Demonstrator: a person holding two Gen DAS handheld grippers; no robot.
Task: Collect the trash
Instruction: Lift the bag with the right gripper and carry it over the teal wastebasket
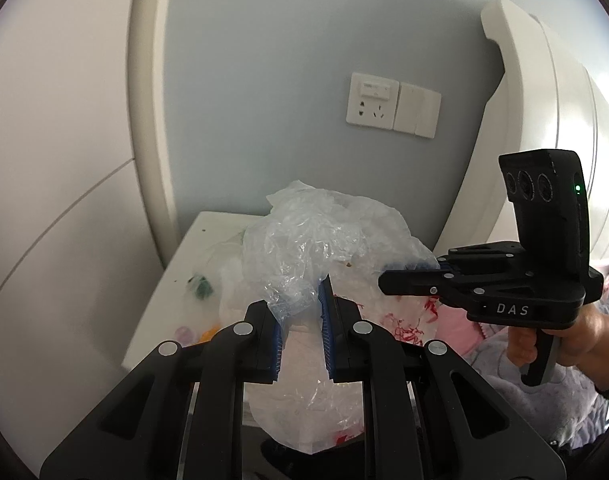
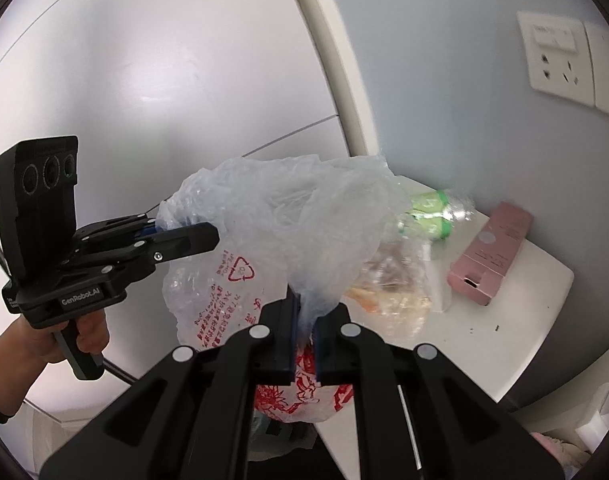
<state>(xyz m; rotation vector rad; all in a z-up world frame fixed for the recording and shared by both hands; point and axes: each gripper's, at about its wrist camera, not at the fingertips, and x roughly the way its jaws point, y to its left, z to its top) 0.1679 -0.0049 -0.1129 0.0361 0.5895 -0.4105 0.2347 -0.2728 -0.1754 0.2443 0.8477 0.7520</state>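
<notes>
While the crinkled clear plastic bag with red print [image 2: 264,240] hangs above the white table [image 2: 504,320], each pair of jaws pinches one side of its rim: the left gripper [image 1: 300,316] narrow on one edge, the right gripper [image 2: 304,332] nearly closed on the other.

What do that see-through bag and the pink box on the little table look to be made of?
The bag looks like thin plastic film: translucent, crinkled and glossy, with red print and a recycling mark. Both grippers pinch its rim. The pink box seems to be matte cardboard, judging by its crisp folded edges and open end flap. The table has a smooth white top, perhaps painted or laminated.
</notes>
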